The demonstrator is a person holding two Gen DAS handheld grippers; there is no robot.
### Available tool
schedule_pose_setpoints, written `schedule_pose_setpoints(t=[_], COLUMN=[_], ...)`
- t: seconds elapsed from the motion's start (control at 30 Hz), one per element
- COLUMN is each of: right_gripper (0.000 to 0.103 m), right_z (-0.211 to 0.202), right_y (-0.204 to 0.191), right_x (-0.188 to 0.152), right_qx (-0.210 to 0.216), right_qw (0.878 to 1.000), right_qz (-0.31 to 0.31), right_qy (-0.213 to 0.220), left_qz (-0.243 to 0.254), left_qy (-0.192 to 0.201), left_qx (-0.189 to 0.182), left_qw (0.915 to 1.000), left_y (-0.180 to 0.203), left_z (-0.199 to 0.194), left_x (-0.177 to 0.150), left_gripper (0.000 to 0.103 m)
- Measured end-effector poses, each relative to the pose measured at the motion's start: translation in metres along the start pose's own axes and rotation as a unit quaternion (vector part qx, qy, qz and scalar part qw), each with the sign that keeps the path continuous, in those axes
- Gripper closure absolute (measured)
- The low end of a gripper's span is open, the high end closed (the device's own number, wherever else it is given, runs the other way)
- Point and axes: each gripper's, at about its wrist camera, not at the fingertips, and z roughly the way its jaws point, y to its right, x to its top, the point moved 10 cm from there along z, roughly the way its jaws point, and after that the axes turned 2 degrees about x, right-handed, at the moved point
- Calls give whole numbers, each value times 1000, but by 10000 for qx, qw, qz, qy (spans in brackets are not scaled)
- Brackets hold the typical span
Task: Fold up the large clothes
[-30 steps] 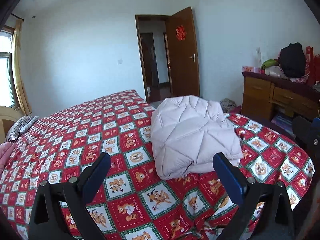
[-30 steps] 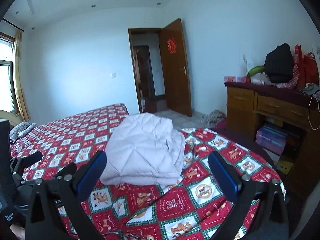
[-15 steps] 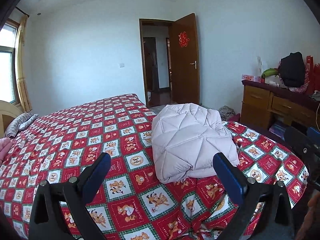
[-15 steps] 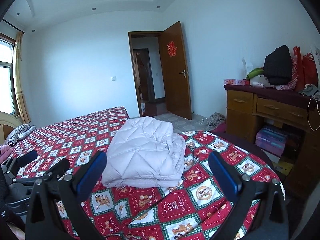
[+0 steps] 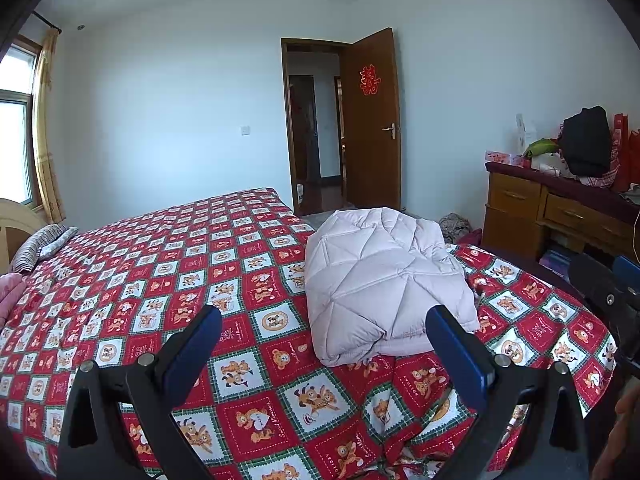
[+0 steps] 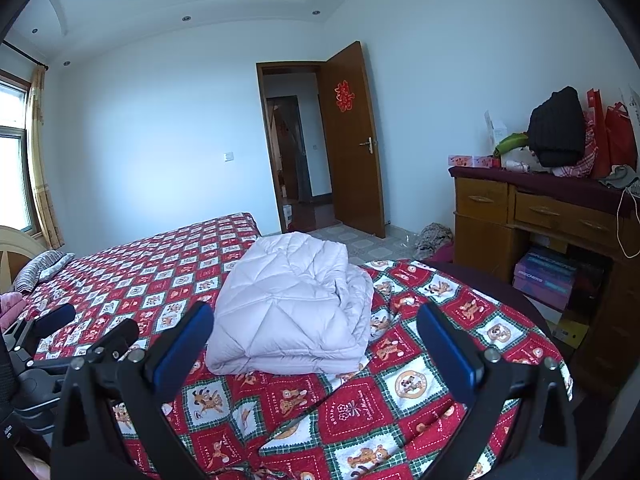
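A pale quilted puffer jacket [image 5: 384, 280] lies folded into a thick bundle on the red cartoon-print bedspread [image 5: 168, 272], near the foot of the bed. It also shows in the right wrist view as the jacket [image 6: 292, 304]. My left gripper [image 5: 324, 336] hangs open above the bedspread, short of the bundle, with nothing between its blue pads. My right gripper [image 6: 316, 332] is open too, held back from the jacket's near edge. The left gripper's body [image 6: 44, 336] appears at the left of the right wrist view.
A wooden dresser [image 6: 536, 216] piled with bags and a black garment stands at the right wall. The brown door [image 5: 372, 120] at the back is open. A striped pillow [image 5: 40, 240] and pink cloth lie at the head of the bed. Boxes sit under the dresser.
Both grippers have risen and tilted up, away from the folded jacket, so more wall and ceiling shows. The jacket has not moved. Both stay open.
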Motion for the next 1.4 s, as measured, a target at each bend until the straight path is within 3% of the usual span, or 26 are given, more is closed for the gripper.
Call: schedule_pose_setpoints(t=[0.53, 1.4], right_gripper=[0, 0], right_z=[-3, 2], right_y=[-6, -11], right_x=[6, 1], right_qx=[54, -211], right_qw=[9999, 9991], right_qz=[-51, -367], right_qy=[75, 72], left_qz=[-122, -217], left_qy=[164, 466], left_qx=[14, 2], left_qw=[9998, 9987], left_y=[-1, -13], left_z=[-6, -12], left_x=[9, 22], left_gripper=[1, 1])
